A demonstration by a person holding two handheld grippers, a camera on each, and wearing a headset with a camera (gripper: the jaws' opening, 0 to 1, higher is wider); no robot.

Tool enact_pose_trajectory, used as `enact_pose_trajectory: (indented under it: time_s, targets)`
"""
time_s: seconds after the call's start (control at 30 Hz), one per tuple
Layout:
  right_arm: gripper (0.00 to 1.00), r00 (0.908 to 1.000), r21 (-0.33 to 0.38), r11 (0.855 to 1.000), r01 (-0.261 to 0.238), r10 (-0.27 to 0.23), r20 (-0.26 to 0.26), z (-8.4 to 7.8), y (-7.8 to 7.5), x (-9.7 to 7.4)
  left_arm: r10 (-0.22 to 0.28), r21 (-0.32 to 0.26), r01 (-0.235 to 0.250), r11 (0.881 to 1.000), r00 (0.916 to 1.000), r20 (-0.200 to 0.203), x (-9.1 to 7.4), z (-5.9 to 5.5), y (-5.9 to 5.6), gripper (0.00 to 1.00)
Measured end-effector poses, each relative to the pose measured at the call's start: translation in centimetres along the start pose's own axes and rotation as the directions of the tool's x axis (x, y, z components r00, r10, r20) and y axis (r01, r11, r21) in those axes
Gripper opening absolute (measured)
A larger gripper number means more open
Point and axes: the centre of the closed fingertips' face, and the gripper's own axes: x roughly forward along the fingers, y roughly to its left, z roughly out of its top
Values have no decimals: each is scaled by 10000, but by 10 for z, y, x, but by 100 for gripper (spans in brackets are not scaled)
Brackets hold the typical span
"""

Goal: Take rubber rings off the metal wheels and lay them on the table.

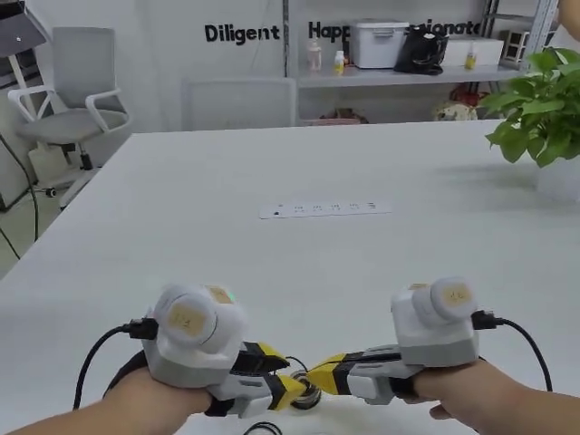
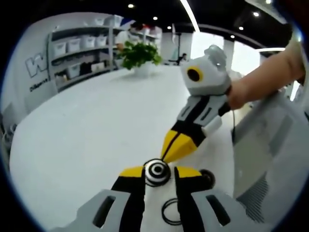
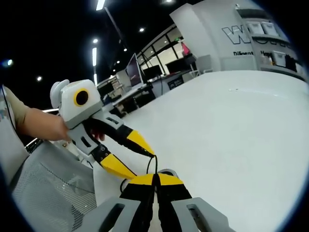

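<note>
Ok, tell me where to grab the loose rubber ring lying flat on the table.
Pinch one stretch of the rubber ring from above, one jaw inside the loop, one outside. It lies flat and thin on the table, so a sideways approach would likely find nothing to catch.

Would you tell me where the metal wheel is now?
Left gripper view, low centre: the metal wheel sits between the jaws of the left hand-held gripper, below the right hand-held gripper.

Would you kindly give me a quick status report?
Left gripper shut on metal wheel. Right gripper shut on its rubber ring. One loose ring on table. Nothing obstructing.
</note>
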Motion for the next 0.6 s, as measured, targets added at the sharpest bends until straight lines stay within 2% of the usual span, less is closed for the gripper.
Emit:
enact_pose_trajectory:
  time_s: [0.17,0.6]
  targets:
    - [0,9997,42,9998,-186,185,161,5,7,-1,37,-30,-37,10000,9998,184,-11,1,2,32]
    - [0,9979,7,9986,-532,531,359,13,21,1,-22,-70,28,10000,9968,793,-46,5,-6,46]
